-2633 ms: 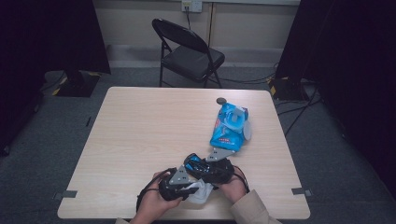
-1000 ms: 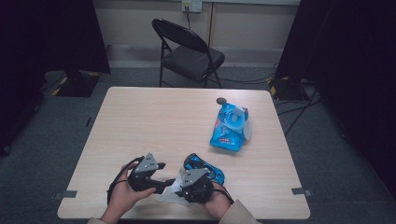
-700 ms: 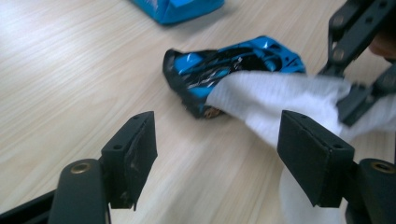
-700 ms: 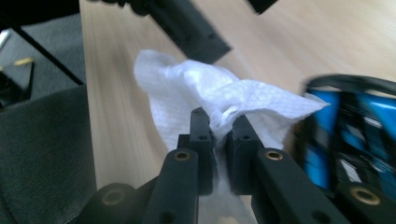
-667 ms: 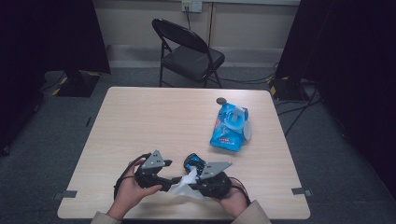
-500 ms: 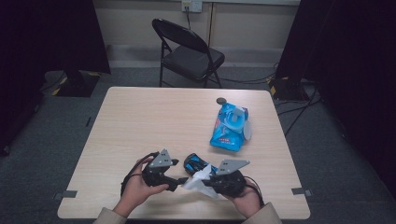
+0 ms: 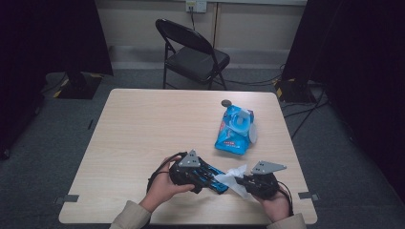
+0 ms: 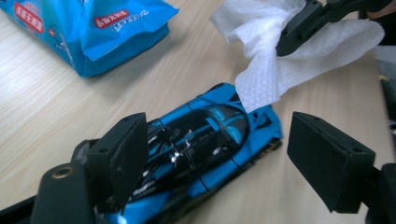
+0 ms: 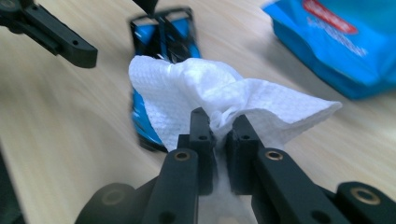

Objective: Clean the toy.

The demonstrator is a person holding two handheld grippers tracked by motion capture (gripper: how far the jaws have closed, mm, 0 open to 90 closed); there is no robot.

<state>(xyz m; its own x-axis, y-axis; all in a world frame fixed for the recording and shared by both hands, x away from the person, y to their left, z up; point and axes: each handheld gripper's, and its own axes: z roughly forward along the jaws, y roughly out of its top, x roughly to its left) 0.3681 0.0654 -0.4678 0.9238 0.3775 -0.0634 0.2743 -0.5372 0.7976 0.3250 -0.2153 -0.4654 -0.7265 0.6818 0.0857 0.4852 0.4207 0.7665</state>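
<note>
The right gripper [image 7: 239, 180] pinches a white wipe [image 7: 233, 175] tight between its jaws, the toy car [image 7: 210, 177] lying toward its nine o'clock, long axis running three to nine. The left gripper [image 8: 219, 163] straddles the car, jaws just widened and clear of its sides. Farther, at one o'clock, lies the wipes pack [image 7: 234, 131] on the surface [image 7: 143, 124].

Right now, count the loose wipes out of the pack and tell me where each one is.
1. The white wipe is pinched in the right tongs, draped over one end of the blue toy car. More may sit hidden inside the blue wipes pack.
</note>
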